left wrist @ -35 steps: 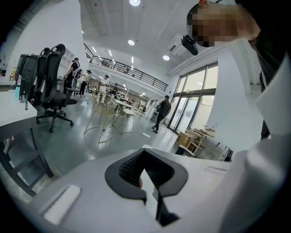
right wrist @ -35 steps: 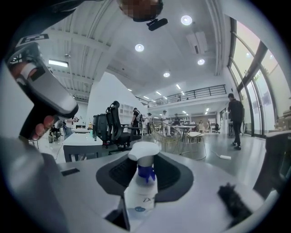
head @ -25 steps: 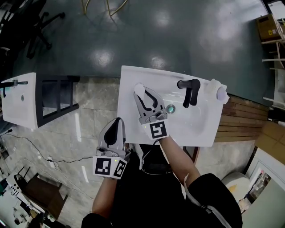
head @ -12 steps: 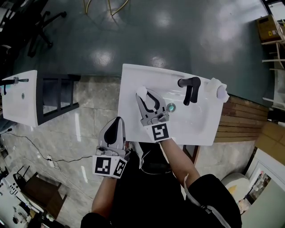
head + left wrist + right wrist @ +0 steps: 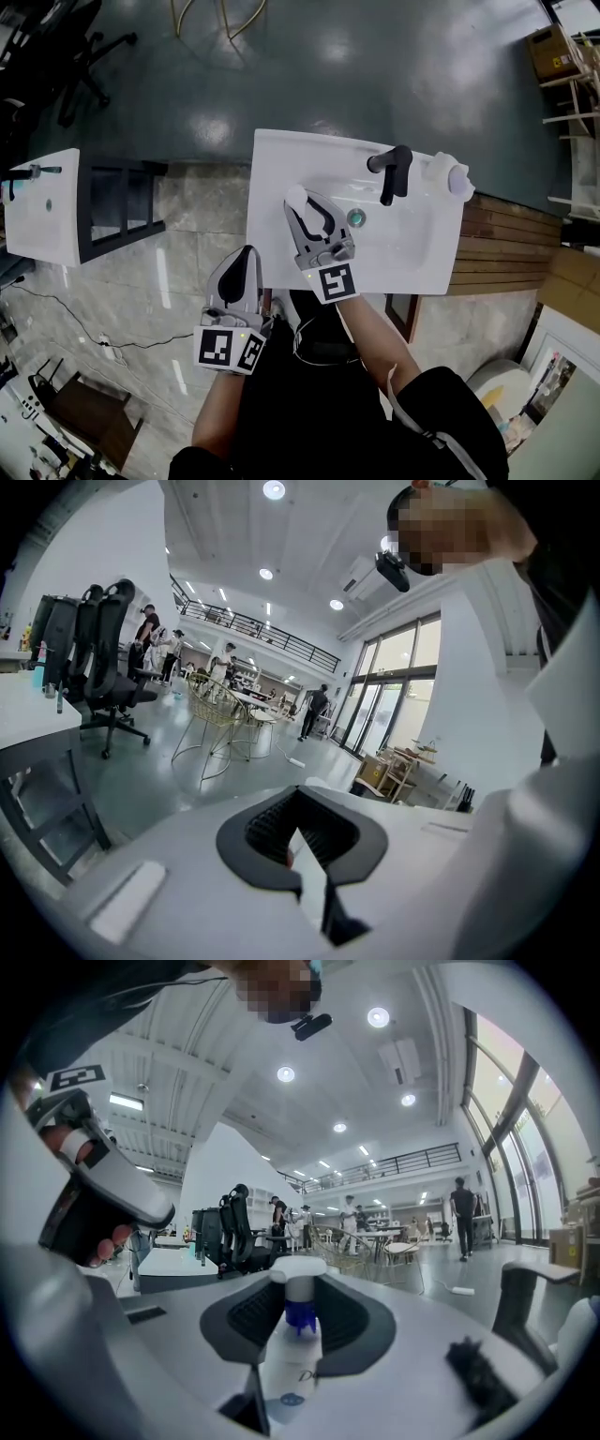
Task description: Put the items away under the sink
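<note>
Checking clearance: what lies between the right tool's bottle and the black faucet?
Head view: only the drain lies between the pump bottle in the right tool and the faucet; otherwise bare basin.

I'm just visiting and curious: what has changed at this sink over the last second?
The right gripper, holding the white bottle, drew back a little across the sink toward the person. Nothing was taken hold of or let go. The left gripper by the sink's front corner and the faucet stayed as they were.
</note>
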### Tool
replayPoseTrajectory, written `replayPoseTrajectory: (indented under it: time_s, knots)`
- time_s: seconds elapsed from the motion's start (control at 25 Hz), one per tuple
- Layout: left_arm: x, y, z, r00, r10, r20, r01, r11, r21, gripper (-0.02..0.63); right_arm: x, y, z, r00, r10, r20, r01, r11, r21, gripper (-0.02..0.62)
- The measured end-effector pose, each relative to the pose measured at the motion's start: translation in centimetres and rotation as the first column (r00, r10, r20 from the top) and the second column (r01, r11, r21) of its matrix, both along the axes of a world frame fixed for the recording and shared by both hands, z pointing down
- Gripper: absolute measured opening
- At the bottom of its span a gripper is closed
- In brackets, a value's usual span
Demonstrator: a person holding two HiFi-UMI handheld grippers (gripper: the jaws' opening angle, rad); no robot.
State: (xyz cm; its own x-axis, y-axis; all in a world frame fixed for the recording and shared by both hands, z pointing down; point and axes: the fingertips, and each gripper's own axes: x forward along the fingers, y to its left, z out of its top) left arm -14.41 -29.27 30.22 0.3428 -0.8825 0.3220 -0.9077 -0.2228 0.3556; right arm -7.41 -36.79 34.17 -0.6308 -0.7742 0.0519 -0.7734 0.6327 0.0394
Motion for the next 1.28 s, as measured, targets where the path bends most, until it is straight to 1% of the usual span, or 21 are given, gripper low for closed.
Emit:
replayPoseTrajectory:
  time_s: [0.4, 0.56, 0.8, 0.92, 1.16, 1.28]
  knots:
    - [-0.6, 5.5, -2.0, 0.999, 0.038, 0.0, -0.038, 0.999, 0.037, 0.006, 0.8, 5.6, -3.4, 0.999, 0.05, 0.02, -0.051, 0.998, 0.025, 0.107]
    - [-1.0, 7.7, -3.3, 0.998, 0.056, 0.004, -0.056, 0.996, 0.063, 0.006, 1.2, 8.2, -4.8, 0.997, 0.079, 0.021, -0.08, 0.996, 0.029, 0.107]
    - [-0.8, 11.6, -4.4, 0.995, 0.097, 0.01, -0.097, 0.991, 0.093, 0.006, 2.1, 12.5, -6.4, 0.993, 0.119, 0.029, -0.12, 0.991, 0.058, 0.107]
    - [-1.0, 14.1, -5.0, 0.994, 0.107, 0.011, -0.108, 0.989, 0.103, 0.006, 2.5, 14.9, -7.2, 0.988, 0.147, 0.038, -0.149, 0.987, 0.066, 0.107]
    - [-0.9, 19.2, -5.9, 0.991, 0.135, 0.01, -0.136, 0.982, 0.128, 0.006, 4.7, 20.4, -9.0, 0.971, 0.224, 0.083, -0.23, 0.971, 0.068, 0.107]
    - [-0.1, 21.6, -6.2, 0.985, 0.173, 0.007, -0.172, 0.974, 0.148, 0.006, 6.0, 23.5, -10.0, 0.963, 0.255, 0.087, -0.263, 0.961, 0.088, 0.107]
